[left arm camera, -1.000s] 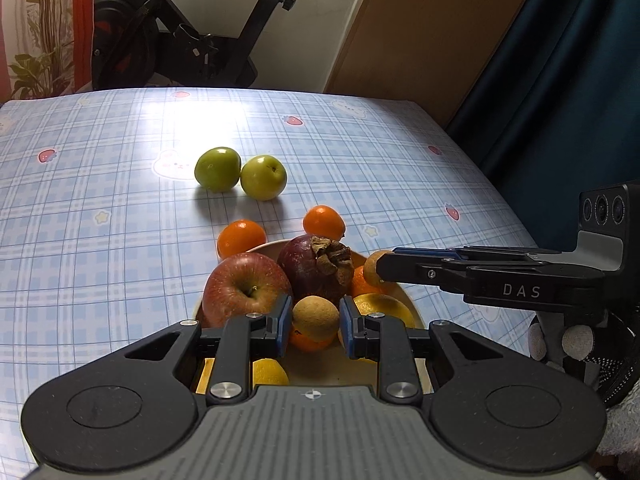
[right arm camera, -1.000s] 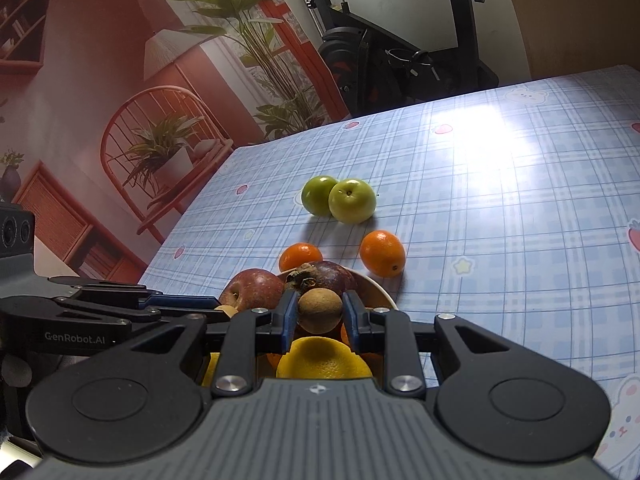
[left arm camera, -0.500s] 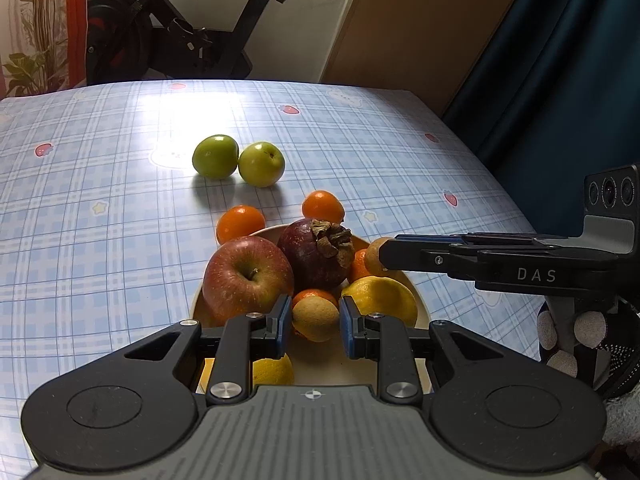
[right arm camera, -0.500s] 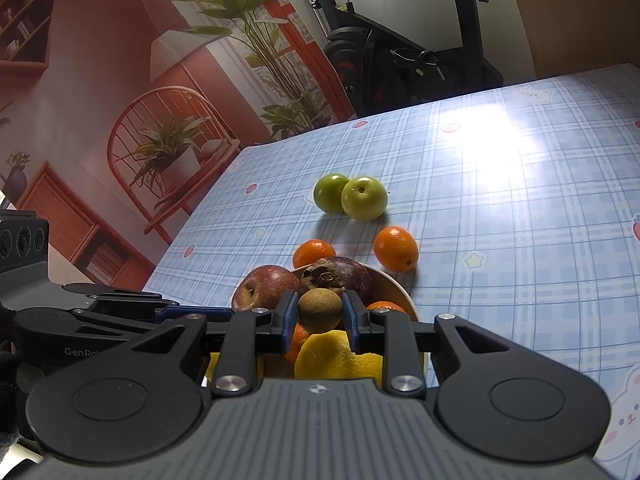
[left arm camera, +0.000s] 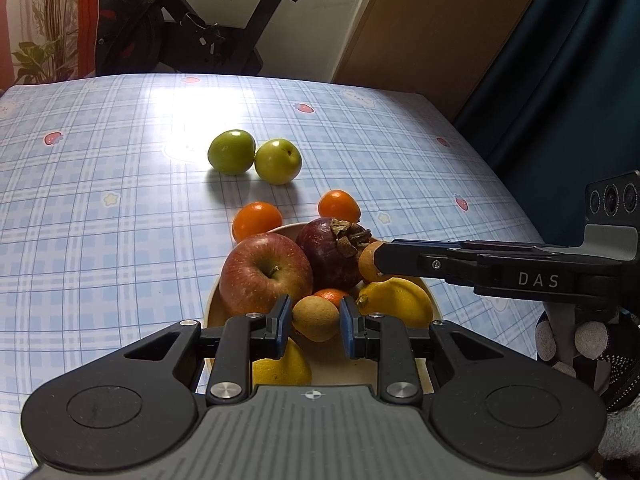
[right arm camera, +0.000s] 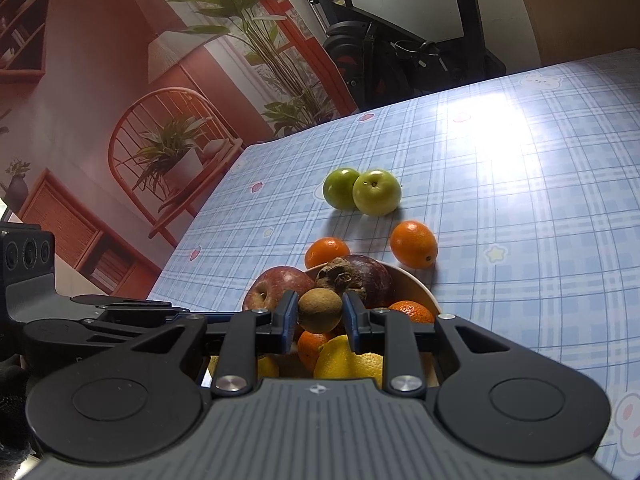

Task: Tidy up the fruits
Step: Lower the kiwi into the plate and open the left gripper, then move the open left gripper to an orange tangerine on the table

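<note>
Both claws have lifted slightly over the bowl since a second ago, each pinching a small brown fruit.

Left claw [left arm camera: 315, 322] grips a longan [left arm camera: 316, 319] low over the cream bowl [left arm camera: 433, 309]; right claw [right arm camera: 320, 316] clamps a second longan [right arm camera: 320, 310] above the pile: red apple [left arm camera: 265, 270], mangosteen [left arm camera: 331, 251], lemon [left arm camera: 394, 299]. On the desk [left arm camera: 100, 220] beyond wait two tangerines [left arm camera: 257, 220] by the rim and two green apples [left arm camera: 231, 152] farther off. Judged from here, each longan should go into a free hollow and be let go gently, one claw at a time, so nothing rolls out. "DAS" reads on the right claw's side; the left claw's lettering is cut off.
</note>
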Motion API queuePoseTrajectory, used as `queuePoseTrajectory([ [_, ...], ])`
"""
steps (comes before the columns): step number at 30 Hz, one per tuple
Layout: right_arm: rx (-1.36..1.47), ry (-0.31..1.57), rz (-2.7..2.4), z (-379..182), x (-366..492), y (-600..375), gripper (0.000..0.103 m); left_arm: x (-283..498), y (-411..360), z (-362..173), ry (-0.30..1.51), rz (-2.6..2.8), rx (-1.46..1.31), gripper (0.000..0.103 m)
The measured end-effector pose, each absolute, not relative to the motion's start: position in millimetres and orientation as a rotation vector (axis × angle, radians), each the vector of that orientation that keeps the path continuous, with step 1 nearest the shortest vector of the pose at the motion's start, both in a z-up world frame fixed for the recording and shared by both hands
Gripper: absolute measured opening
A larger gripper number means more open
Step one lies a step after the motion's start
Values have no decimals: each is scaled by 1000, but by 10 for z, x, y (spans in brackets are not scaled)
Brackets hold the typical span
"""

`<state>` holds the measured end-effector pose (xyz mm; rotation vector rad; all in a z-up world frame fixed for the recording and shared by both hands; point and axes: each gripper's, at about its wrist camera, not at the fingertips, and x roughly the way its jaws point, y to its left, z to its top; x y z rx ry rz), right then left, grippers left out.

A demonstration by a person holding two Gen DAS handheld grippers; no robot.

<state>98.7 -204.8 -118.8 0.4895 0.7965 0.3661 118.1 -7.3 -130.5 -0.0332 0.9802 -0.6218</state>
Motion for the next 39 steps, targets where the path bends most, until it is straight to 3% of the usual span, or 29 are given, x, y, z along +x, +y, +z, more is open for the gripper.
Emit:
queuePoseTrajectory([
  [11,481,778,359,-1176,980,-1974,29,1196,-26,-1285,971,-584,-45,28],
  [39,331,611,190,-1049,694,-2148,29,1013,98,-1015,707,-398,-84,28],
])
